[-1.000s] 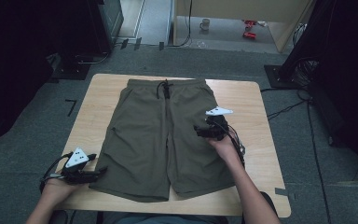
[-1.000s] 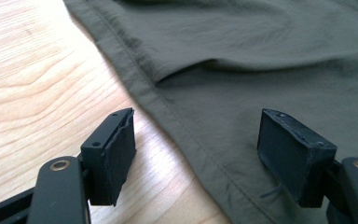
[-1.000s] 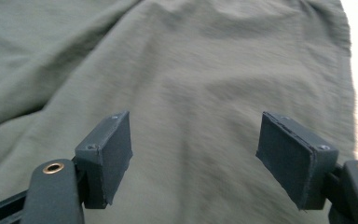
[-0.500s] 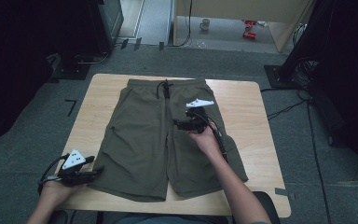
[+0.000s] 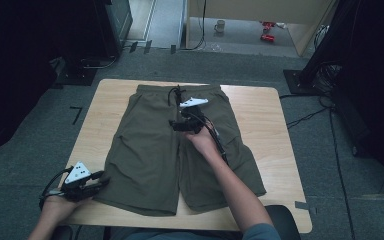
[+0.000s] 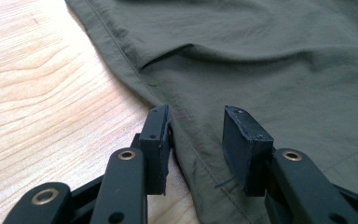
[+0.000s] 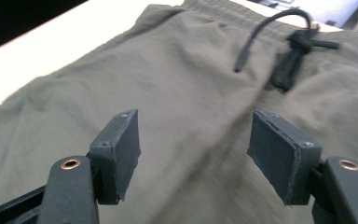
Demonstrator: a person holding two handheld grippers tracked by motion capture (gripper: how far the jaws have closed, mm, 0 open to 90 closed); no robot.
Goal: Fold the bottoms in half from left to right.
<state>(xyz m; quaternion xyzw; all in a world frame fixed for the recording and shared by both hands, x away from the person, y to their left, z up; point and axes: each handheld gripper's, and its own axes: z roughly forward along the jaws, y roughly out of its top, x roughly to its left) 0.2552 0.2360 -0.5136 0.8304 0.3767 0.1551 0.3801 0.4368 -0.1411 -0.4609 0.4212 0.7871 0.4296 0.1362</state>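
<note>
Here, a pair of olive-green shorts [image 5: 170, 150] lies spread flat on a pale wooden surface [image 5: 260, 120], waistband toward the far edge and both legs pointing back at the person seated at the near side. The left tongs [image 5: 100, 180] sit low at the near left corner of the surface, at the outer hem of the left leg; seen along their own jaws, the seam of that hem runs up between the two black pads [image 6: 156, 140], which have just been closing, one pad against the edge of the cloth and the other not yet pressing, so the fabric is straddled rather than gripped. The right tongs [image 5: 176, 125] hang over the middle of the shorts just below the waistband, the person's forearm stretching across the right leg of the garment. Their jaws stand apart with only cloth beneath them and nothing between, having eased inward a little. A black drawstring [image 7: 289, 51], knotted, lies on the waistband just ahead of them.
</note>
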